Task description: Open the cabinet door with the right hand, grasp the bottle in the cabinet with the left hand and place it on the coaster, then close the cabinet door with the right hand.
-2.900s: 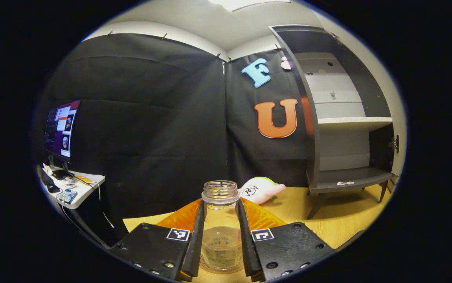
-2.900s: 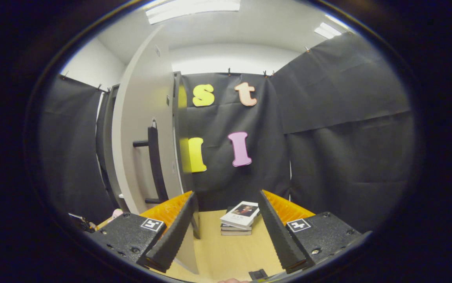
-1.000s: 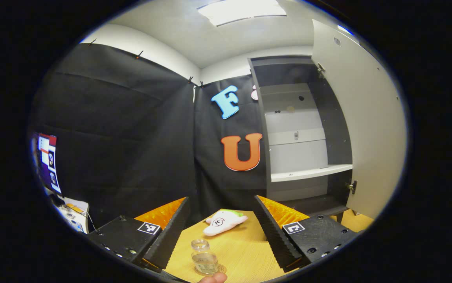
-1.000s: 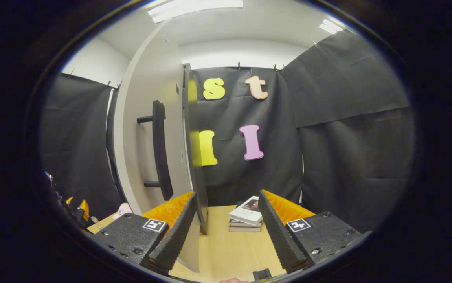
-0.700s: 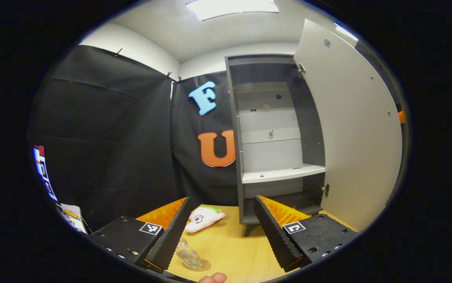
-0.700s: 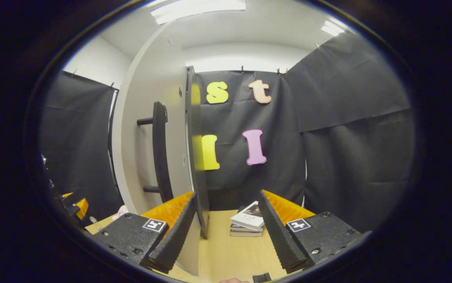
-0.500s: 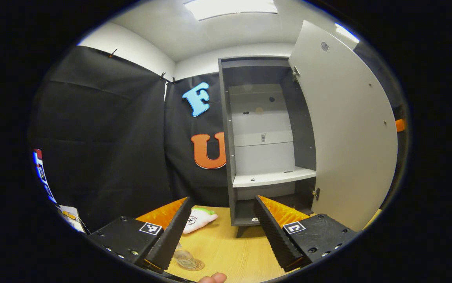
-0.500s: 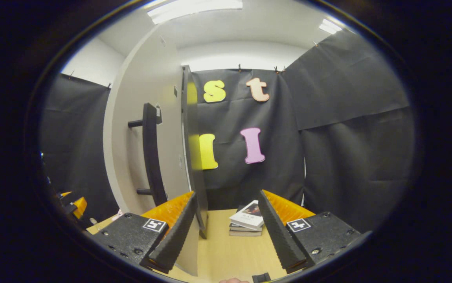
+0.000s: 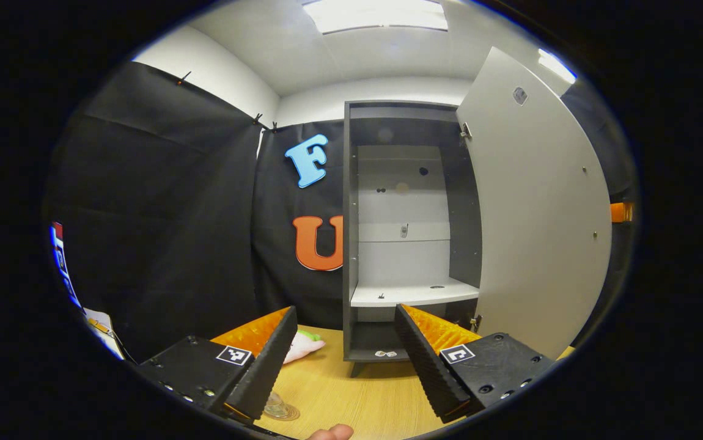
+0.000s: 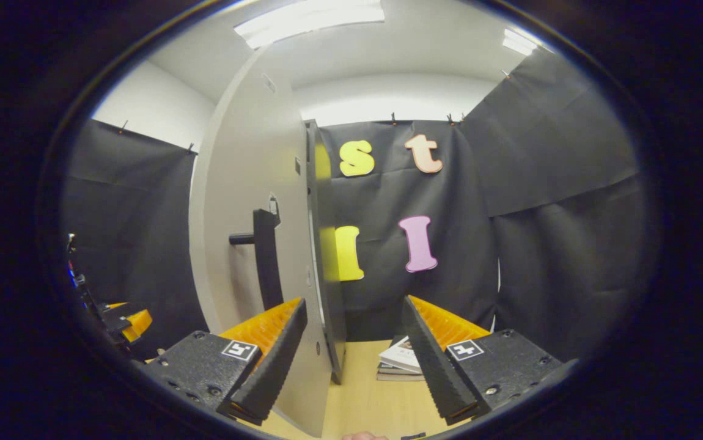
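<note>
The clear glass bottle (image 9: 275, 405) stands on a round coaster (image 9: 291, 414) on the wooden table, low in the left gripper view and half hidden behind that gripper's left finger. My left gripper (image 9: 345, 310) is open and empty, well back from the bottle, facing the open dark cabinet (image 9: 348, 244). The pale cabinet door (image 9: 541, 232) stands swung out to the right. In the right gripper view my right gripper (image 10: 351, 304) is open, and the door's (image 10: 247, 201) free edge rises between its fingers, untouched. The dark bar handle (image 10: 268, 260) sits just left.
A white plush toy (image 9: 305, 344) lies on the table left of the cabinet. A stack of books (image 10: 401, 359) sits behind the right gripper's right finger. A white shelf (image 9: 412, 294) crosses the cabinet. The left gripper (image 10: 125, 321) shows far off at the left edge.
My left gripper has let go of the bottle on the coaster, drawn back and turned right toward the cabinet. The right gripper has moved nearer the door's edge.
</note>
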A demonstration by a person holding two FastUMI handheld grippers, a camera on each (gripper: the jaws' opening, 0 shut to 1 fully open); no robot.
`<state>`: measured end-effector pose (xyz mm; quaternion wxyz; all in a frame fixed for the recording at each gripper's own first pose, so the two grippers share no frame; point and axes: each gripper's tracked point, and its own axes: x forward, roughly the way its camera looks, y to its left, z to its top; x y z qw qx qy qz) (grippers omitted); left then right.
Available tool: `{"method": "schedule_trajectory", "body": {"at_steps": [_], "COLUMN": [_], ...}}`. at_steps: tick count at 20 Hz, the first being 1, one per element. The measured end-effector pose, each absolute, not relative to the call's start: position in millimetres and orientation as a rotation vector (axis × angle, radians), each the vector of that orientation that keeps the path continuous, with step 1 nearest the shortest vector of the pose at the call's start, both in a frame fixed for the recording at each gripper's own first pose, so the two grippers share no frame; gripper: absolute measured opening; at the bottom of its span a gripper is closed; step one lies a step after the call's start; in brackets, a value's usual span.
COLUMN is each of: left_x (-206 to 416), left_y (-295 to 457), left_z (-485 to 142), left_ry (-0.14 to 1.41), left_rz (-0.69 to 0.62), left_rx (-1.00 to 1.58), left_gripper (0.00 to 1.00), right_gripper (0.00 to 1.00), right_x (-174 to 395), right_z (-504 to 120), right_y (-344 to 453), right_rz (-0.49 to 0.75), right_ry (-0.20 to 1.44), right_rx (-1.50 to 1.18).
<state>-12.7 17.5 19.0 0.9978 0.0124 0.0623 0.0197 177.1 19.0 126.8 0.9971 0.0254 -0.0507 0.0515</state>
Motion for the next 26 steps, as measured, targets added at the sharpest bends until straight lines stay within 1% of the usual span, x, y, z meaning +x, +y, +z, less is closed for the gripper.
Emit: {"method": "schedule_trajectory", "body": {"at_steps": [1, 2, 3, 4, 5, 6, 7, 8, 9, 10, 11, 14, 15, 16, 21, 22, 23, 26], "left_x": [-14, -16, -16, -16, -17, -17, -18, -19, -20, -19, -20, -20, -20, -20, -18, -18, -18, -16], "left_y": [17, 17, 15, 15, 16, 16, 17, 19, 19, 21, 23, 25, 24, 25, 31, 32, 33, 35], "left_z": [18, 18, 18, 16, 14, 11, 9, 9, 10, 11, 11, 13, 13, 12, 6, 5, 4, 1], "left_ry": [0.125, 0.124, 0.123, 0.124, 0.129, 0.136, 0.140, 0.139, 0.134, 0.128, 0.125, 0.114, 0.113, 0.112, 0.110, 0.114, 0.117, 0.114], "left_rz": [0.041, 0.038, 0.031, 0.026, 0.027, 0.028, 0.030, 0.032, 0.035, 0.039, 0.043, 0.040, 0.036, 0.033, 0.019, 0.016, 0.014, 0.001], "left_rx": [0.033, 0.033, 0.029, 0.025, 0.024, 0.024, 0.024, 0.024, 0.025, 0.026, 0.026, 0.018, 0.015, 0.013, 0.012, 0.011, 0.012, 0.022], "left_gripper": [0.96, 0.96, 1.00, 0.96, 0.96, 0.96, 0.96, 1.00, 1.00, 0.96, 0.96, 0.96, 1.00, 0.96, 0.96, 1.00, 0.96, 0.96], "right_gripper": [0.96, 0.93, 0.95, 0.95, 0.93, 0.95, 0.96, 0.95, 0.98, 0.94, 0.94, 0.94, 0.94, 0.94, 0.94, 0.94, 0.94, 0.94], "right_x": [178, 178, 180, 180, 179, 178, 177, 177, 179, 179, 178, 173, 174, 173, 175, 174, 174, 175], "right_z": [128, 129, 126, 126, 126, 127, 127, 127, 127, 127, 127, 127, 125, 125, 123, 124, 123, 124], "right_y": [21, 22, 22, 21, 19, 20, 21, 24, 26, 28, 34, 50, 55, 62, 91, 95, 99, 112], "right_rz": [0.110, 0.118, 0.123, 0.123, 0.118, 0.115, 0.118, 0.127, 0.133, 0.141, 0.149, 0.171, 0.178, 0.188, 0.249, 0.254, 0.256, 0.266], "right_ry": [-0.107, -0.109, -0.099, -0.097, -0.091, -0.096, -0.096, -0.098, -0.101, -0.102, -0.102, -0.108, -0.108, -0.111, -0.090, -0.089, -0.089, -0.091], "right_rx": [0.043, 0.045, 0.049, 0.059, 0.063, 0.066, 0.064, 0.062, 0.058, 0.051, 0.044, 0.031, 0.031, 0.032, 0.031, 0.031, 0.030, 0.024]}}
